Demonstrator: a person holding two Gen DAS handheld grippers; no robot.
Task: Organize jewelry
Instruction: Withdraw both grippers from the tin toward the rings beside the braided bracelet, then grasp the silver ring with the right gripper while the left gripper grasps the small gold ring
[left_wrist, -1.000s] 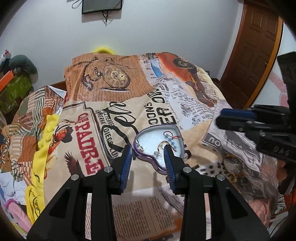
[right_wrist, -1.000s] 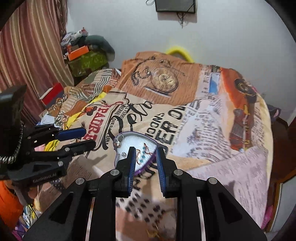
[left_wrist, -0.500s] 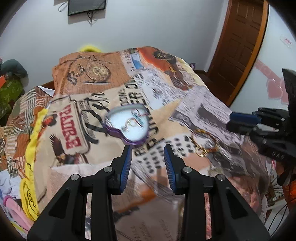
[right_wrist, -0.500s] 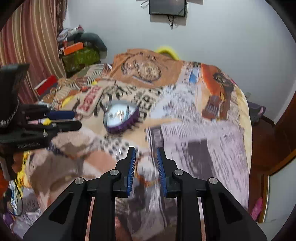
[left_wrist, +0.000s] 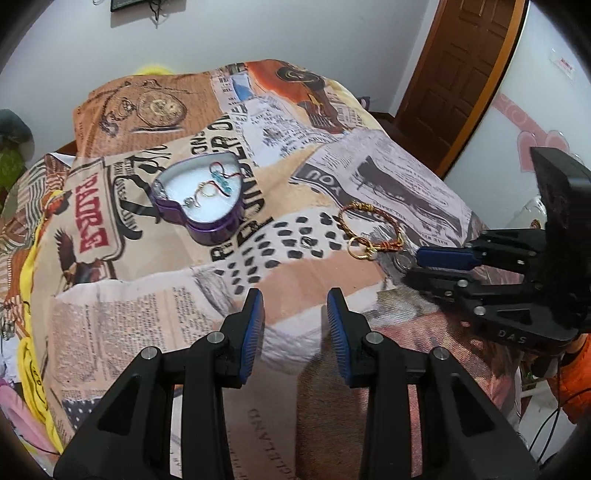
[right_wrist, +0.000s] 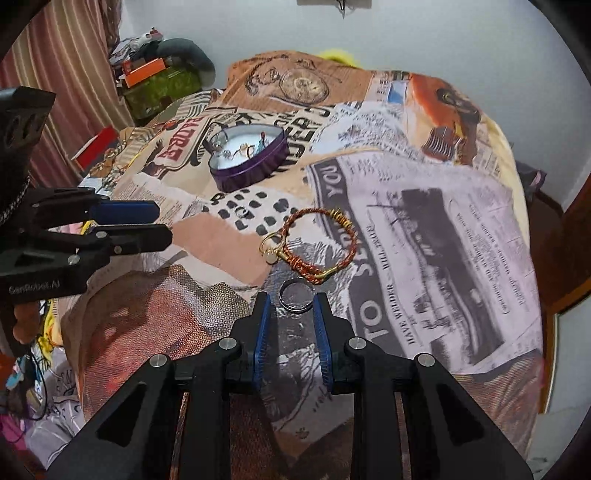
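On printed bedspread (right_wrist: 424, 229), heart-shaped purple tin (right_wrist: 251, 168), braided bracelet (right_wrist: 317, 240)

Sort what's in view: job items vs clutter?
Job:
purple heart tin, jewelry already inside
braided bracelet on the bedspread
plain metal ring just ahead of the right gripper
small ring near the tin

Clutter:
orange box
green bag
red book
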